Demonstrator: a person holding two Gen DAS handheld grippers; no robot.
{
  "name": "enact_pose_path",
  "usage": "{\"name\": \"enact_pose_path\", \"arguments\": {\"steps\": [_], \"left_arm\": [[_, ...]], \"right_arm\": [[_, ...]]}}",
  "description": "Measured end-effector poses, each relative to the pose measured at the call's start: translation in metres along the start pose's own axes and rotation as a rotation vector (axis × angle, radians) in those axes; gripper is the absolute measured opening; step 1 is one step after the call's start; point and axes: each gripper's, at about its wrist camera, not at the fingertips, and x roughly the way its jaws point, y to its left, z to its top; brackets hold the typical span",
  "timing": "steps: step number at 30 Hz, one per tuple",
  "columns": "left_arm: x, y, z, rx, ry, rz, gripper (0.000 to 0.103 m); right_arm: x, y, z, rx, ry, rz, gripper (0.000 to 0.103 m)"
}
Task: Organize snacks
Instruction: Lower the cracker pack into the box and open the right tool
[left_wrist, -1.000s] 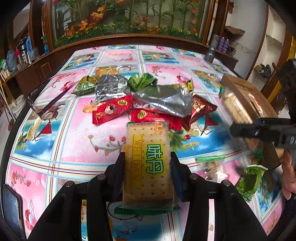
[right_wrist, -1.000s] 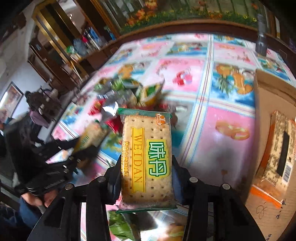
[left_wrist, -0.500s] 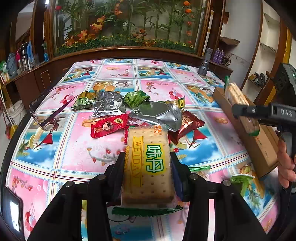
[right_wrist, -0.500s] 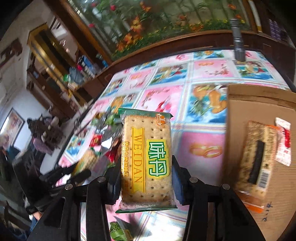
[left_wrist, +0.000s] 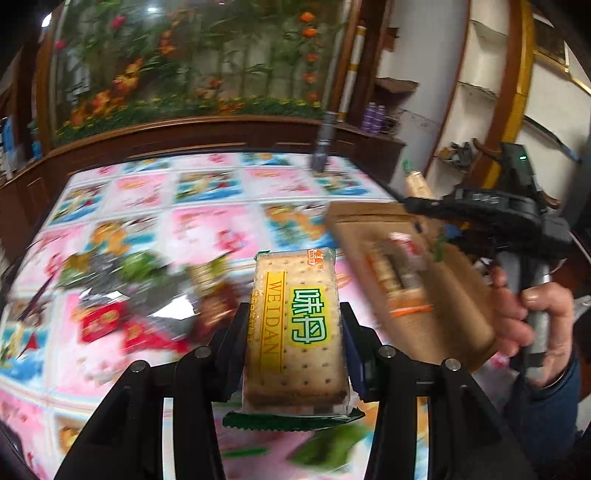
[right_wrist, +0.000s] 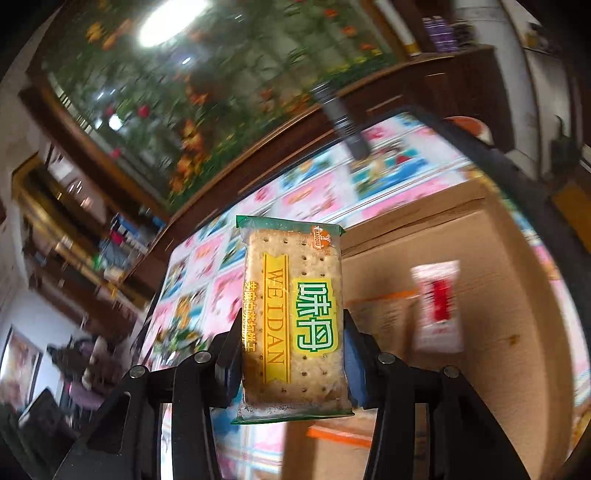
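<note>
My left gripper (left_wrist: 295, 332) is shut on a WEIDAN cracker pack (left_wrist: 295, 328) and holds it above the table, facing the cardboard box (left_wrist: 458, 317). My right gripper (right_wrist: 293, 347) is shut on a second WEIDAN cracker pack (right_wrist: 293, 325) and holds it over the open cardboard box (right_wrist: 491, 280). The right gripper also shows in the left wrist view (left_wrist: 413, 197), above the box's far end with its pack (left_wrist: 415, 184) sticking up. A cracker pack (left_wrist: 395, 273) lies in the box, and a blurred white and red packet (right_wrist: 439, 306) shows there too. A blurred pile of loose snack packets (left_wrist: 122, 295) lies on the table at left.
The table has a pink and blue patterned cloth (left_wrist: 207, 225). A grey cylinder (left_wrist: 321, 147) stands at the table's far edge. A dark wooden ledge (left_wrist: 184, 133) with plants runs behind the table. A green packet (left_wrist: 332, 446) lies near the front edge.
Both grippers have swung to the right and tilted up, each holding its cracker pack. The right gripper has moved over the box. The box now fills more of both views.
</note>
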Motion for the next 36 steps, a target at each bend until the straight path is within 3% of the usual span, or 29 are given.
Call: {"name": "enact_pose_path", "arguments": {"steps": [7, 14, 24, 36], "left_arm": [[0.044, -0.079, 0.013, 0.035, 0.064, -0.165, 0.045], [0.084, -0.132, -0.011, 0.108, 0.158, -0.209, 0.045], [0.098, -0.142, -0.026, 0.157, 0.196, -0.212, 0.045], [0.101, -0.142, -0.028, 0.174, 0.204, -0.211, 0.045]], "right_arm": [[-0.018, -0.05, 0.019, 0.124, -0.044, -0.145, 0.049], [-0.014, -0.083, 0.025, 0.158, 0.026, -0.27, 0.049], [0.012, -0.087, 0.016, 0.113, 0.124, -0.347, 0.049], [0.015, -0.082, 0.014, 0.093, 0.138, -0.375, 0.05]]}}
